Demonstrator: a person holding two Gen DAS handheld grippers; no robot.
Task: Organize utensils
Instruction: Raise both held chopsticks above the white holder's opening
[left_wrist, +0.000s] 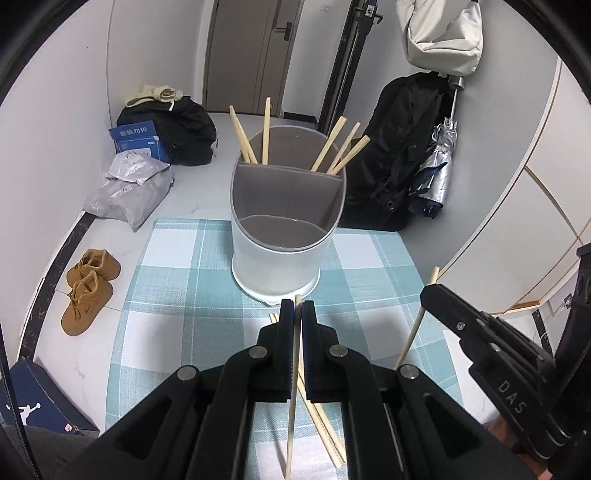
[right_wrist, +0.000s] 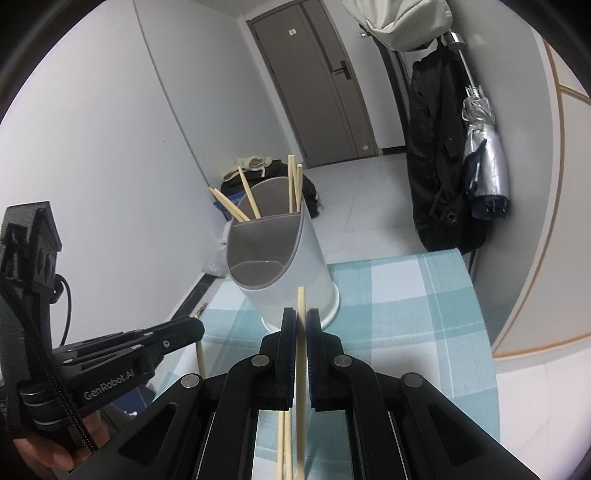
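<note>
A white utensil holder (left_wrist: 277, 269) with grey inner dividers stands on a teal-and-white checked tablecloth (left_wrist: 184, 295). Several wooden chopsticks (left_wrist: 266, 129) lean in its rear compartments. My left gripper (left_wrist: 297, 304) is shut on a single chopstick (left_wrist: 293, 406), just in front of the holder's base. At the right, my right gripper (left_wrist: 430, 291) is shut on another chopstick (left_wrist: 415, 328). In the right wrist view, the right gripper (right_wrist: 301, 314) clamps its chopstick (right_wrist: 301, 295) before the holder (right_wrist: 314, 266), and the left gripper (right_wrist: 195, 328) is at the lower left. Loose chopsticks (left_wrist: 325, 424) lie on the cloth beneath.
On the floor to the left are tan shoes (left_wrist: 86, 291), grey parcel bags (left_wrist: 129, 192), a blue box (left_wrist: 136, 138) and a black bag (left_wrist: 184, 129). A black coat (left_wrist: 399, 147) and a folded umbrella (left_wrist: 436, 166) hang at the right. A door (right_wrist: 325, 92) is behind.
</note>
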